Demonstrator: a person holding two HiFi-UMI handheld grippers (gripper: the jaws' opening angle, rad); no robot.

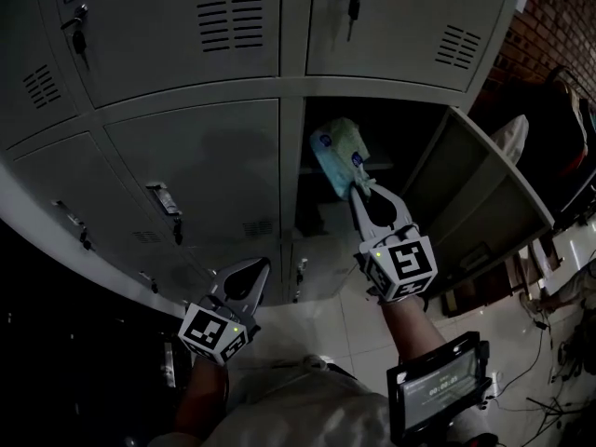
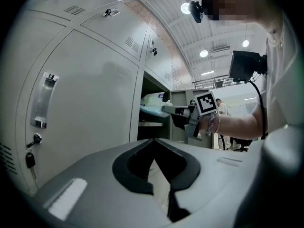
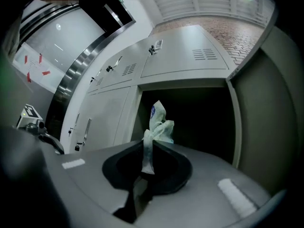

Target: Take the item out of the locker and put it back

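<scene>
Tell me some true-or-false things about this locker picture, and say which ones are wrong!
1. The right gripper holds a pale packet in its jaws. True.
2. The locker door next to the packet is closed. False: it stands open.
3. The left gripper holds a key. False: nothing is between its jaws.
4. A key hangs from an upper locker's lock. True.

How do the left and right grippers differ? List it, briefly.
The right gripper is shut on a pale packet; the left gripper is shut on nothing. The right gripper is up at the open locker; the left gripper sits lower, facing a closed door. Both have their jaws together.
</scene>
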